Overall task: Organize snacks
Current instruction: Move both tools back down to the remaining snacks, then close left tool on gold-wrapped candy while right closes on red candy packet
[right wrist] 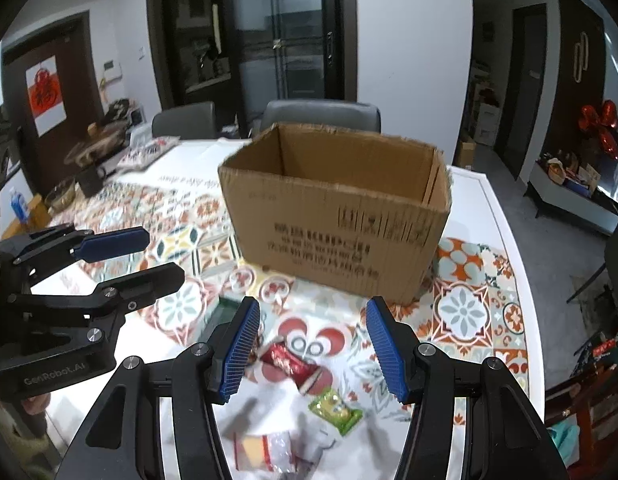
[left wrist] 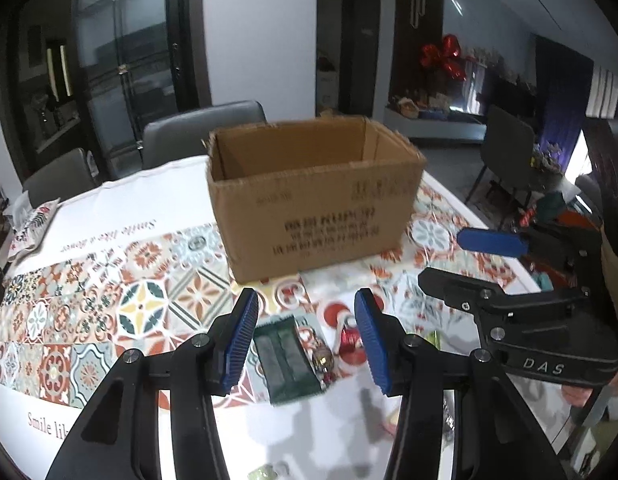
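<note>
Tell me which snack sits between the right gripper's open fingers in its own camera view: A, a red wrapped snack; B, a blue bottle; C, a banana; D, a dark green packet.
A: in the right wrist view the red wrapped snack lies on the tablecloth between the spread fingers of the right gripper, untouched, with the light green packet nearer the camera and the cardboard box beyond.

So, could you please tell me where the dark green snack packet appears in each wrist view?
Left wrist: dark green packet lies low centre, between the left claw fingers.
Right wrist: only its corner shows, left of centre.
Shared landmark: cardboard box behind it.
</note>
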